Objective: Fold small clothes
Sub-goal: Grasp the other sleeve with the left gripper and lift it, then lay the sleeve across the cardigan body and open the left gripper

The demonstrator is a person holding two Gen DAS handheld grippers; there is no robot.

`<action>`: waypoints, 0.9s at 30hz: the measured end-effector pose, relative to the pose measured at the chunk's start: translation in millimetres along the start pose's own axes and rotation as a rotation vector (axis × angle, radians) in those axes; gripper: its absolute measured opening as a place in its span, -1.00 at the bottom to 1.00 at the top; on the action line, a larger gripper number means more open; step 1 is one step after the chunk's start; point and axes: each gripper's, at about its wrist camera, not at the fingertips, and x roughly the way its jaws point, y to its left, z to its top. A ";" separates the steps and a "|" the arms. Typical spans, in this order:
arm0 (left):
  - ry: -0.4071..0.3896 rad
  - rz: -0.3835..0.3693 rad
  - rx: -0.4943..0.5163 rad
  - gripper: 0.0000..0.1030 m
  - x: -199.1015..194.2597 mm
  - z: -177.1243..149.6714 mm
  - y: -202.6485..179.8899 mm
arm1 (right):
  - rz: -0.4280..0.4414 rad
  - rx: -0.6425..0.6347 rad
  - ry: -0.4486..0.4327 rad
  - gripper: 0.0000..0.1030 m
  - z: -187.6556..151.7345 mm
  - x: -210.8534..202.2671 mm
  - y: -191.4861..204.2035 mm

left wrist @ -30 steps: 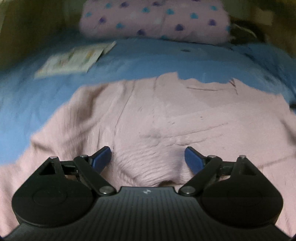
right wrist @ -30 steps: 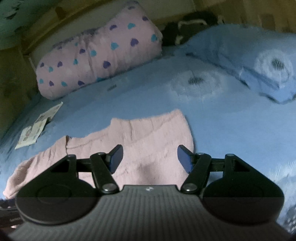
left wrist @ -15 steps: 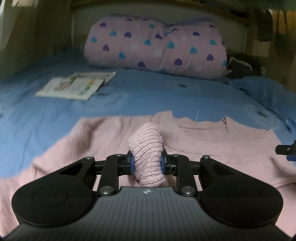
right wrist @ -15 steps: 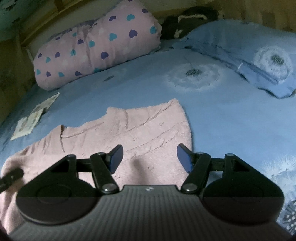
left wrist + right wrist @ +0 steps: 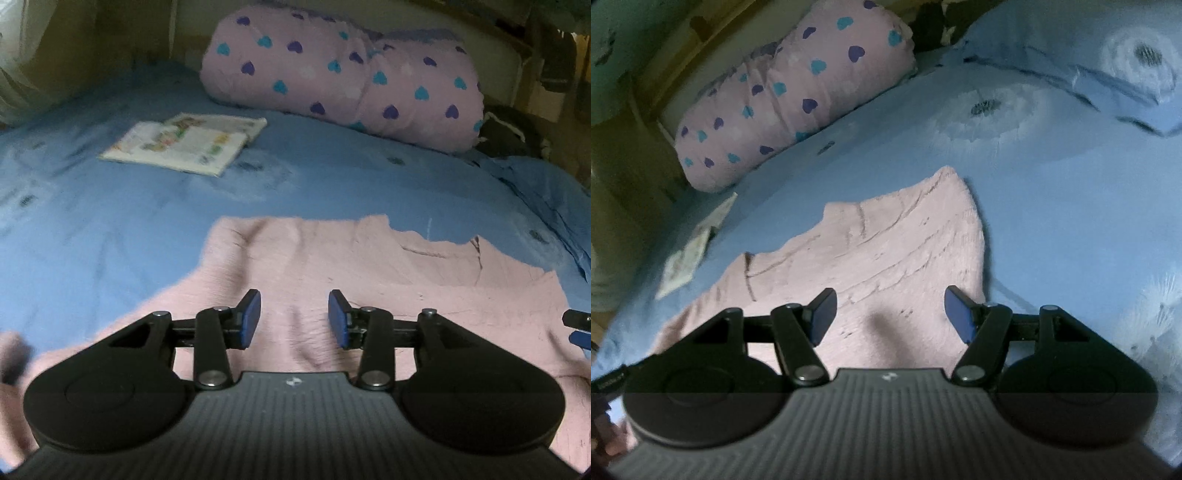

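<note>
The left gripper (image 5: 294, 319) hangs over a pink knit garment (image 5: 369, 280), its blue pads (image 5: 250, 317) apart with nothing between them – the jaws have just been opening, and the cloth lies flat below, not pinched. At the right edge of that view a bit of the other tool shows, just above the garment's right side. The right gripper (image 5: 890, 314) also stands open and empty, its pads (image 5: 823, 314) spread wide above the same garment (image 5: 886, 251), casting a dark shadow on the knit just ahead of its body. The garment lies spread on a blue bedsheet (image 5: 92, 229) printed with pale dandelion heads; its neckline edge faces away from both tools and one corner points toward the far side of the bed. Beyond it, on the sheet and well apart from the knit, lies an open booklet (image 5: 184, 142) – flat, pages up. Farther still, a pink pillow (image 5: 351, 74) with blue and purple hearts rests against the headboard. In the right view a blue pillow (image 5: 1089, 55) in matching print lies at the far right. No container is seen in either view.
</note>
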 end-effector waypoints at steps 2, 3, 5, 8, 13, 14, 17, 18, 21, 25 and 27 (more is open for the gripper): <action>0.004 0.025 -0.003 -0.10 -15.9 1.6 10.2 | 0.029 0.042 0.006 0.29 -1.0 -5.3 -5.4; 0.010 0.033 -0.003 -0.10 -22.4 1.9 14.9 | 0.039 0.055 0.005 0.29 -1.6 -8.2 -6.9; 0.031 0.060 0.019 -0.10 -36.1 0.0 23.7 | 0.050 0.062 0.002 0.29 -2.4 -13.9 -7.9; 0.019 0.171 0.088 -0.10 -60.9 -5.0 33.0 | 0.076 0.125 0.064 0.38 -5.6 -19.9 -10.7; 0.040 0.227 0.067 -0.10 -91.3 -8.2 61.5 | 0.088 0.128 0.097 0.44 -9.7 -43.0 -7.0; 0.059 0.222 0.048 -0.10 -94.7 -8.1 68.0 | 0.078 0.118 0.103 0.46 -11.3 -48.7 -3.8; 0.086 0.205 0.024 -0.10 -106.0 -10.6 81.0 | 0.053 0.072 0.101 0.46 -18.8 -68.4 8.6; 0.085 0.208 0.025 -0.10 -110.0 -11.5 83.5 | 0.054 0.060 0.097 0.46 -22.1 -74.4 13.0; 0.089 0.236 0.000 -0.05 -117.1 -16.2 92.3 | 0.064 0.003 0.109 0.46 -32.2 -90.3 26.2; 0.130 0.238 -0.094 0.08 -117.1 -21.5 106.8 | 0.059 -0.090 0.098 0.46 -47.4 -105.1 43.5; 0.155 0.254 -0.128 0.26 -113.2 -25.0 113.8 | 0.083 -0.123 0.102 0.46 -52.9 -108.9 50.6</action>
